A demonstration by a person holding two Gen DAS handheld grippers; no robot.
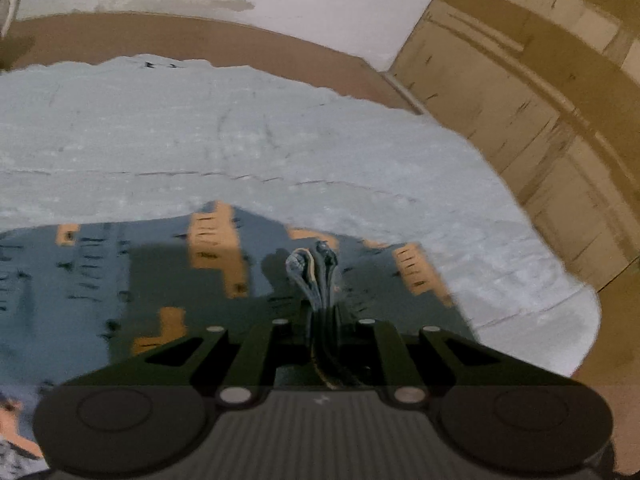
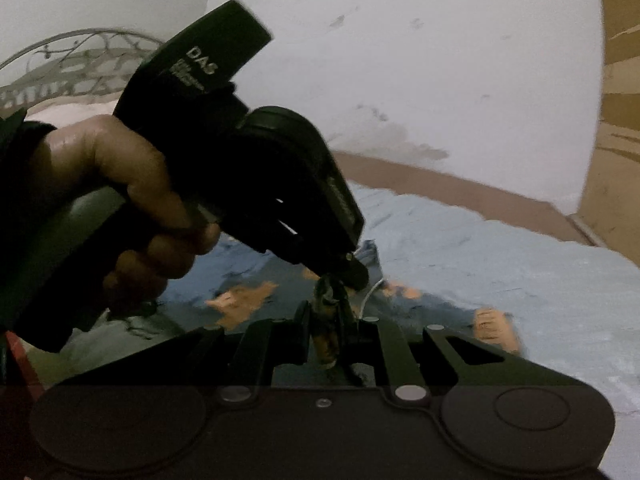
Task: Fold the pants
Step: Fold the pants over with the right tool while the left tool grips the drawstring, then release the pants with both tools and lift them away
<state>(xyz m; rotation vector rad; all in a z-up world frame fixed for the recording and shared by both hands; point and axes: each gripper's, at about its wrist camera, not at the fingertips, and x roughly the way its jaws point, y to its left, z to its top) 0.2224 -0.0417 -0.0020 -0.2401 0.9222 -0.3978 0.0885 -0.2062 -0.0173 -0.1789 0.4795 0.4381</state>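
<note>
Both grippers, left (image 1: pixel 316 276) & right (image 2: pixel 330 304), pinch thin pants (image 1: pixel 120 272) edges; I reckon fabric could slip out mid-carry, wrecking the fold.

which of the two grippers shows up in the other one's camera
The left gripper: the right wrist view shows it from outside, held by a hand, pinching the pants. The left wrist view shows only its own fingers.
</note>
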